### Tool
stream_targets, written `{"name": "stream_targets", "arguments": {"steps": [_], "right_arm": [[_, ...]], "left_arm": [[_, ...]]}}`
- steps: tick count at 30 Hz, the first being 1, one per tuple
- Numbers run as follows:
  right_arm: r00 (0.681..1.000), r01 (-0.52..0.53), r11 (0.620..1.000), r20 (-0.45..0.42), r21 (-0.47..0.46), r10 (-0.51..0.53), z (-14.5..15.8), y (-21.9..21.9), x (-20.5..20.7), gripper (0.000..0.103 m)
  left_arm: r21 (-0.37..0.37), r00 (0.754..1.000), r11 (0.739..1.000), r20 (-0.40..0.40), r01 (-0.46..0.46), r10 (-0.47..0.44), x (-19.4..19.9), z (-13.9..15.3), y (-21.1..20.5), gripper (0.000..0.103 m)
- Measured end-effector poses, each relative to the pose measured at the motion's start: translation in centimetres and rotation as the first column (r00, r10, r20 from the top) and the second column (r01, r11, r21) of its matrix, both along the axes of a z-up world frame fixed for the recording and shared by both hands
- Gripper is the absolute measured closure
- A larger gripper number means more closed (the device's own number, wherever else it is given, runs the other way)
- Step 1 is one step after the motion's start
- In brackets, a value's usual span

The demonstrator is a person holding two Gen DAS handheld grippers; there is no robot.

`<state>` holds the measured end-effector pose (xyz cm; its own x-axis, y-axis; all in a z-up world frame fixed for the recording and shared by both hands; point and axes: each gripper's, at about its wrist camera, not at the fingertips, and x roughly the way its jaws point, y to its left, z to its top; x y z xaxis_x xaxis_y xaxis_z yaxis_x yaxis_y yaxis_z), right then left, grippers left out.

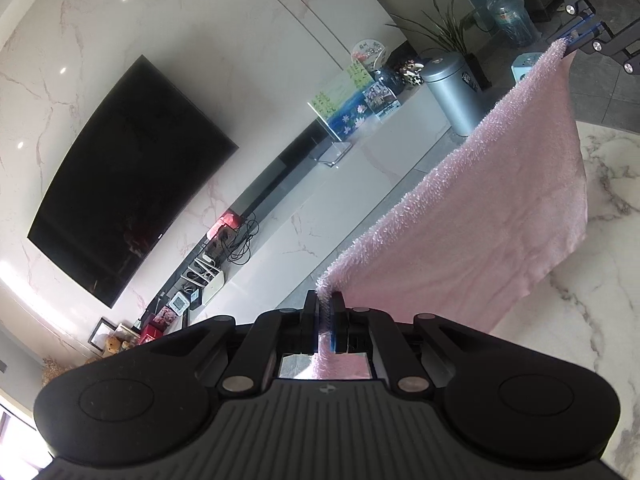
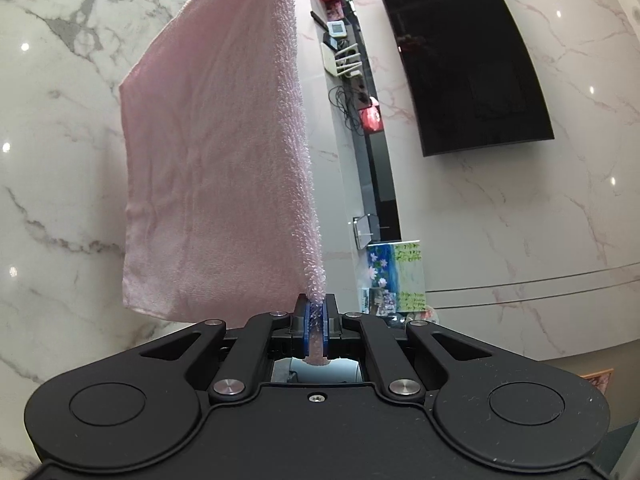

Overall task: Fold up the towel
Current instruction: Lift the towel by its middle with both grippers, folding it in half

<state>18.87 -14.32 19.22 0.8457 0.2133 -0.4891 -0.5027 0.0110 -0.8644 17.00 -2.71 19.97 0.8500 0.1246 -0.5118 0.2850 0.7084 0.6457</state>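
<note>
Left claw: black, blue-padded, jaws pinched tight on one corner of the fluffy pink terry towel, bottom centre of frame.
Right claw: closed on the opposite corner; also seen upper right of the left view.
Towel: stretched taut between both claws, hanging above the white grey-veined marble worktop.
Background: black wall television.

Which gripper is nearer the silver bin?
Right. The right gripper holds the towel corner just above the silver bin; the left gripper grips the opposite corner, farther off.
</note>
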Motion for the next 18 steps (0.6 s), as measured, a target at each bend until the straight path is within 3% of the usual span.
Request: {"name": "stream_targets", "arguments": {"steps": [9, 14, 18], "right_arm": [[0.981, -0.071, 0.996, -0.185, -0.050, 0.060, -5.9, -2.8, -5.0, 0.100], [0.943, -0.095, 0.992, -0.327, -0.084, 0.063, -9.3, -4.5, -8.7, 0.100], [0.899, -0.113, 0.989, -0.434, -0.097, 0.060, -11.6, -6.2, -11.9, 0.100]], "left_arm": [[0.042, 0.983, 0.990, -0.135, 0.132, -0.126, -7.4, -6.3, 0.2, 0.099], [0.017, 0.949, 0.977, -0.241, 0.214, -0.204, -12.2, -9.6, 0.5, 0.099], [0.005, 0.906, 0.956, -0.322, 0.292, -0.275, -16.4, -12.8, 0.5, 0.099]]}}
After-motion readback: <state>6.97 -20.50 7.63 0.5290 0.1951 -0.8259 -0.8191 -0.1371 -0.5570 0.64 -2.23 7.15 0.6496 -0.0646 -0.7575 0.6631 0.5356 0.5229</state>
